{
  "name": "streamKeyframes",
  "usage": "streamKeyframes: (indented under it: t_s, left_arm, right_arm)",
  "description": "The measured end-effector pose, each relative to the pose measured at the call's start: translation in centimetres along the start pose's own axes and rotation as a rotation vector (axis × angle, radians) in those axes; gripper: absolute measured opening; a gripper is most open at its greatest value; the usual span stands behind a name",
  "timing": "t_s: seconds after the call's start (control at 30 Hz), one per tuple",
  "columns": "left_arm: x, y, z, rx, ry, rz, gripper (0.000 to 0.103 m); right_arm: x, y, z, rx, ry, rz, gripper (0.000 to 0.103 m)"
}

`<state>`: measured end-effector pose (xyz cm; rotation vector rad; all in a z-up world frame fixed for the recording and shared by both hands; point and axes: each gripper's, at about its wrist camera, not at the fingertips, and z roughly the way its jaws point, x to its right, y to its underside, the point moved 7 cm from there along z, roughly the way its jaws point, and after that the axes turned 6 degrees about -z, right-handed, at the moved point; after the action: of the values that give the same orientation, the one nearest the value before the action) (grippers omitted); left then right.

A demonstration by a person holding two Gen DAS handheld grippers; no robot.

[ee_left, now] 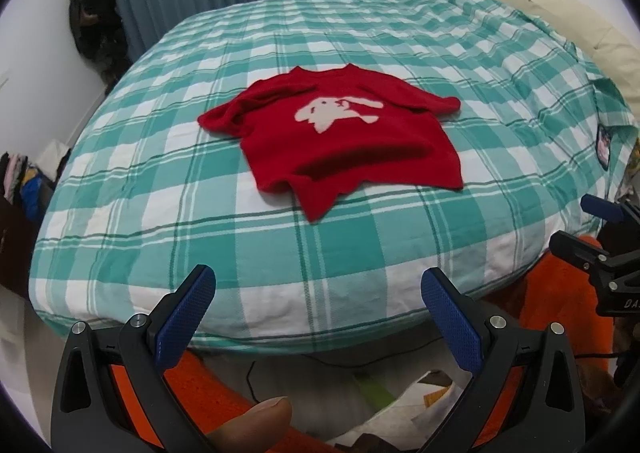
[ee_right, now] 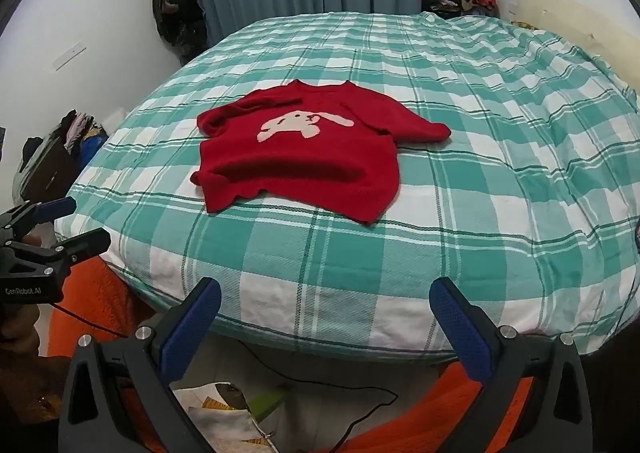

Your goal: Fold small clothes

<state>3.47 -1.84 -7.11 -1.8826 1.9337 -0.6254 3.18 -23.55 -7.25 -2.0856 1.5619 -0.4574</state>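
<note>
In the left wrist view the left gripper [ee_left: 318,287] hangs off the near edge of the bed [ee_left: 160,181] with its blue pads wide apart, holding nothing; the red sweater [ee_left: 344,141] lies spread flat well ahead of the fingers, slightly right of their midline, its pale rabbit motif [ee_left: 340,111] facing up; the right gripper [ee_left: 592,229] shows at the right edge.

In the right wrist view the right gripper [ee_right: 325,299] is likewise spread apart and empty; the sweater [ee_right: 304,165] lies ahead, a little to the left; the left gripper [ee_right: 76,225] shows at the left edge, fingers parted.
</note>
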Motion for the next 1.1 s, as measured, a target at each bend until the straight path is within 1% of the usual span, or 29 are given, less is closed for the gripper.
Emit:
streamKeyframes:
  t_s: [0.17, 0.5, 1.1]
  left_arm:
    - [0.2, 0.0, 0.0, 0.0, 0.0, -0.002, 0.102]
    - [0.0, 0.3, 0.6, -0.029, 0.005, -0.019, 0.102]
    - [0.0, 0.4, 0.8, -0.03, 0.006, -0.019, 0.102]
  right_arm:
    - [-0.2, 0.1, 0.0, -0.002, 0.0, 0.001, 0.103]
    - [-0.5, 0.4, 0.8, -0.022, -0.003, -0.001, 0.103]
    - [-0.5, 0.5, 1.1, -0.025, -0.003, -0.003, 0.103]
